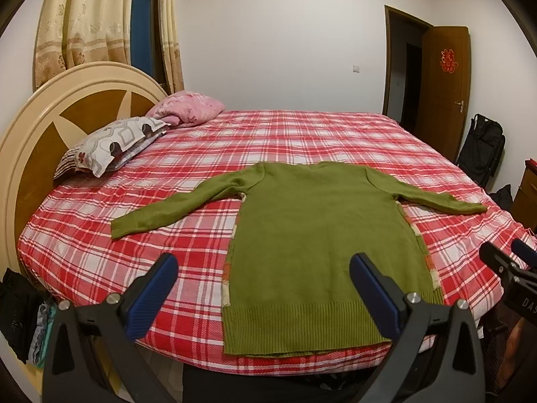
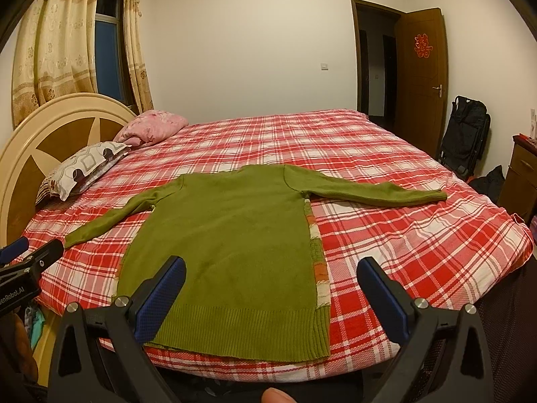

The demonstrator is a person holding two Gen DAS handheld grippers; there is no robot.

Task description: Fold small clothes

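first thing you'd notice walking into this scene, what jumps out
The green sweater jumps out first: it lies flat on the red plaid bedsheet, both sleeves spread wide, its ribbed hem at the near edge of the bed. In the foreground the left gripper and right gripper both hover open over that hem, touching nothing. Two pillows sit at the headboard on the left.

Both wrist views face the bed point(image 1: 302, 127) from its near edge.

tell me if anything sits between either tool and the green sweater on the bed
Nothing visible does. The green sweater lies flat with sleeves spread on the plaid bedspread. The left tool and right tool hang open just above its hem. The pillows lie off by the headboard.
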